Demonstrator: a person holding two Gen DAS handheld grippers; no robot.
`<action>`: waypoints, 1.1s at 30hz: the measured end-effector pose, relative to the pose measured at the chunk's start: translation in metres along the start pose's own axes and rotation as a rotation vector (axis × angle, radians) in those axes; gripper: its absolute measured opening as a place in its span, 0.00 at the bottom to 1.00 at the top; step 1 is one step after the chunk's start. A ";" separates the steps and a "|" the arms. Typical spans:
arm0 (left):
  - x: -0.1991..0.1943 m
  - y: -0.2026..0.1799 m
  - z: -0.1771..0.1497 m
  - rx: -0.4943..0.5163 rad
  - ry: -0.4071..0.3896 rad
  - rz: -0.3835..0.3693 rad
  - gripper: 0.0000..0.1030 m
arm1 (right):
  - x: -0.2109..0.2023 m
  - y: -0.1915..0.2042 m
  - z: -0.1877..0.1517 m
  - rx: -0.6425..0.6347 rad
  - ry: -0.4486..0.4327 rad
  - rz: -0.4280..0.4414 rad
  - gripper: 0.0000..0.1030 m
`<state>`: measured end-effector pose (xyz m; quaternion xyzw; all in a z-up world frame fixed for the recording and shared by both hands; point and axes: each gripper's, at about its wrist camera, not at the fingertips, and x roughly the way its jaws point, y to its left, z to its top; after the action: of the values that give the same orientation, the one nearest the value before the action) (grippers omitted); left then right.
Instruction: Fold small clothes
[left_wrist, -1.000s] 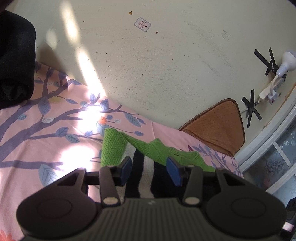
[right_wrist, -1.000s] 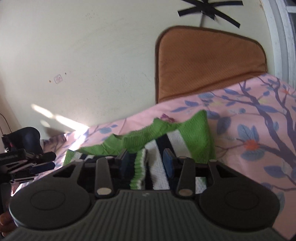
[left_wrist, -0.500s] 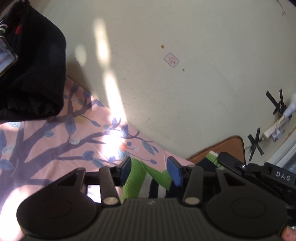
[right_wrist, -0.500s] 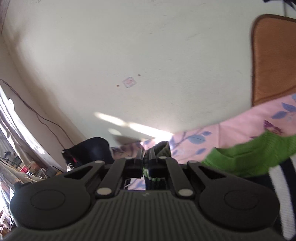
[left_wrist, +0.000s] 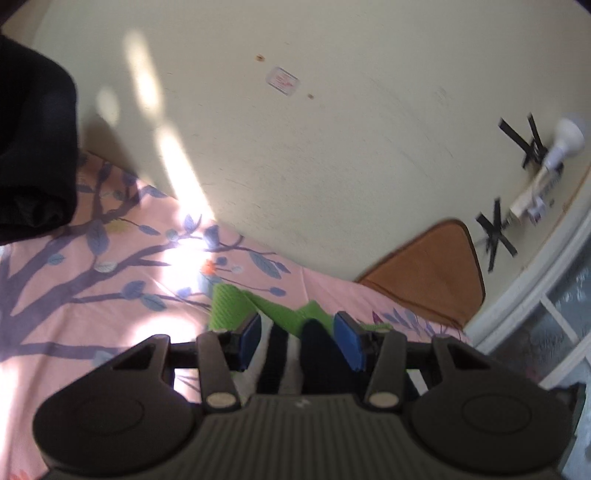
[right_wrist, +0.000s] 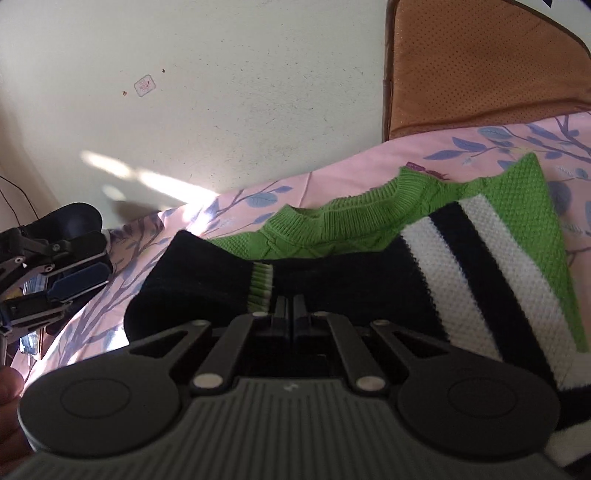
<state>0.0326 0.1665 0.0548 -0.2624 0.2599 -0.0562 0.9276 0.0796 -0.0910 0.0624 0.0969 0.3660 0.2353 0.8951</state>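
Small knitted sweater (right_wrist: 461, 251), green at the neck and shoulders with navy and white stripes below, lies spread on the pink bedsheet printed with purple branches and blue leaves (right_wrist: 369, 162). One navy sleeve with a green-and-white ribbed cuff (right_wrist: 260, 286) is laid across the sweater body, cuff just in front of the right gripper (right_wrist: 289, 306).

Right gripper: black fingers pressed together; fingertips sit right at the cuff edge, but the view there is dark and it cannot be told whether knit is caught between them.

Left gripper (left_wrist: 299, 341): blue pads (left_wrist: 249, 338) spread apart, above the sweater's striped body. Dark fabric shows in the gap; pads appear not to press on it. In the right wrist view this gripper (right_wrist: 70, 288) is beside the sweater's sleeve side, apart from it.

Beyond the sweater's neck: cream wall (right_wrist: 240, 92). A brown perforated cushion (right_wrist: 480, 66) leans there, past the sweater's green shoulder.
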 end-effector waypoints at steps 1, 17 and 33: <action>0.004 -0.006 -0.005 0.030 0.010 -0.013 0.42 | 0.000 0.002 0.000 -0.013 -0.001 0.000 0.07; 0.032 0.039 -0.009 -0.195 0.164 -0.039 0.42 | 0.022 -0.016 0.018 0.367 0.100 0.298 0.42; 0.042 -0.024 -0.034 0.291 0.140 0.222 0.46 | -0.002 0.020 -0.001 -0.093 -0.010 -0.017 0.17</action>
<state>0.0518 0.1208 0.0239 -0.0907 0.3402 -0.0086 0.9359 0.0703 -0.0745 0.0696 0.0530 0.3509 0.2439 0.9026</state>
